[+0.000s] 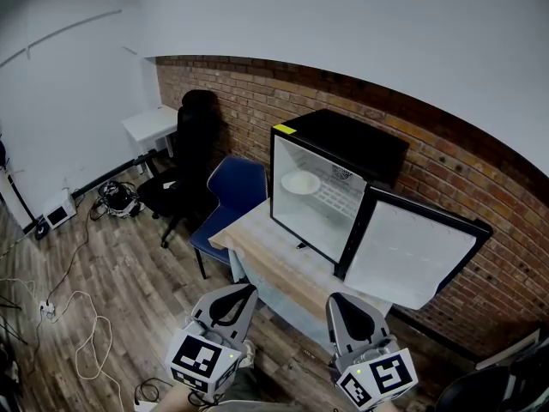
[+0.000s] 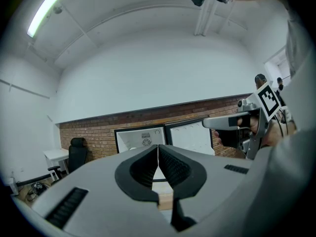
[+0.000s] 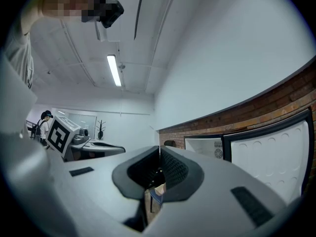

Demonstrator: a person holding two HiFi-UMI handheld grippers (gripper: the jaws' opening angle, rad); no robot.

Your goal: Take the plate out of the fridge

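The fridge [image 1: 341,141] stands open on the counter [image 1: 268,256], with the plate [image 1: 301,182] on its shelf. The left gripper [image 1: 241,290] and right gripper [image 1: 343,300] are well short, jaws together and empty. The reach hasn't begun; next, one gripper must open towards the plate's rim.

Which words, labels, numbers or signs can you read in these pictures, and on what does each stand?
No words or numbers can be read in any view.
Yellow sticker on the fridge top corner: too small to read.
Left cube and right cube: black-and-white square patterns only, no letters.
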